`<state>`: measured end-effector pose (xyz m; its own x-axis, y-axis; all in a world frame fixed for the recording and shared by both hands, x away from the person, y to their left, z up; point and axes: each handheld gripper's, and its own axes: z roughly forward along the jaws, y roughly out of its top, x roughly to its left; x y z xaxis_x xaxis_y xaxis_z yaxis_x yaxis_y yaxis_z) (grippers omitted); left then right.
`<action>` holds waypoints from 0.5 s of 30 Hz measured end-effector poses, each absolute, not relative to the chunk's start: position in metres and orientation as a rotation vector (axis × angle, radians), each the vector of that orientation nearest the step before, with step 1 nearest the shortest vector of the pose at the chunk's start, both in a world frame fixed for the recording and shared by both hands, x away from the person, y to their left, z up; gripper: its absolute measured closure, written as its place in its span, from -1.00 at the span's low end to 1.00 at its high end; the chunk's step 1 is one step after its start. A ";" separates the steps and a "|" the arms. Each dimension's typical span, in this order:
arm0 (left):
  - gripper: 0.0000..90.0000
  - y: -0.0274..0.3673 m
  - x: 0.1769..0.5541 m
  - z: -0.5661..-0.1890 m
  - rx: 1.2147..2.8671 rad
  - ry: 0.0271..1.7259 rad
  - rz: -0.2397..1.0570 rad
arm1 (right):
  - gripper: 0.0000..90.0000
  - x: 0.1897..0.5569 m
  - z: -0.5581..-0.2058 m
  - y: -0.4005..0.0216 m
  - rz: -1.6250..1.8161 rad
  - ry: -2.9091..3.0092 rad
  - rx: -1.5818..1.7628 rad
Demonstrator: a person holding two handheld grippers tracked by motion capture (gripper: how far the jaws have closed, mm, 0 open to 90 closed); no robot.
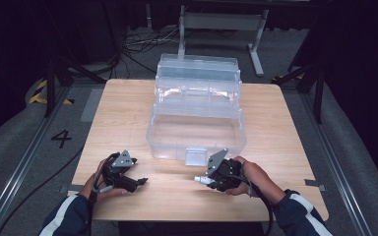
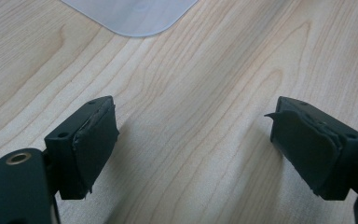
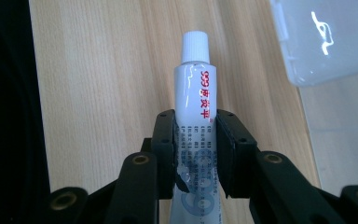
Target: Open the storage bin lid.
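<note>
Step in hand: carrying a small white tube [image 3: 193, 116] toward the clear plastic organiser box [image 1: 197, 129] that stands open on the bench [image 1: 123, 118]; this is my reading from how things lie.
Right hand-held gripper [image 3: 196, 154]: its jaws are clamped on the tube's lower body, one pad on each flat side, cap pointing away from the hand.
Tube position: held just above the bench near the front edge, close to the box's front latch [image 1: 195, 156], with the white screw cap [image 3: 195, 45] forward and red lettering up.
Left hand-held gripper [image 2: 193, 144]: jaws wide apart with nothing between them, resting low over bare wood at the front left.
Box: bottom tub open at the top, the tiered trays folded back behind it; the tub looks empty from above.
Grip advice: keep the squeeze light, since a soft tube dents and can slip sideways out of flat pads.
Path advice: lift high enough to pass over the front wall and latch, then lower inside before letting go.
Spare hand: the left one could steady the box wall if the tub slides.
</note>
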<state>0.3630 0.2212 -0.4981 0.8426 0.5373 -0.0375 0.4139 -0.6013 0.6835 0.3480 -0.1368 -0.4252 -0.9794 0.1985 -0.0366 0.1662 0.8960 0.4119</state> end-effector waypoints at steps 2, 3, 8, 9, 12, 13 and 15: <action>-0.67 0.221 0.363 -0.498 2.298 0.690 0.223 | 0.58 0.348 -0.424 -0.140 0.646 2.984 0.286; -0.67 0.221 0.363 -0.498 2.298 0.690 0.223 | 0.58 0.348 -0.423 -0.142 0.643 2.987 0.277; -0.67 0.221 0.363 -0.498 2.297 0.691 0.222 | 0.58 0.346 -0.416 -0.150 0.661 2.975 0.281; -0.67 0.221 0.363 -0.498 2.297 0.690 0.221 | 0.58 0.346 -0.415 -0.151 0.660 2.978 0.282; -0.67 0.221 0.364 -0.498 2.296 0.691 0.220 | 0.58 0.345 -0.410 -0.153 0.654 2.963 0.271; -0.67 0.221 0.364 -0.498 2.297 0.688 0.219 | 0.58 0.345 -0.408 -0.153 0.662 2.959 0.270; -0.68 0.221 0.365 -0.498 2.303 0.678 0.217 | 0.58 0.345 -0.401 -0.157 0.674 2.955 0.263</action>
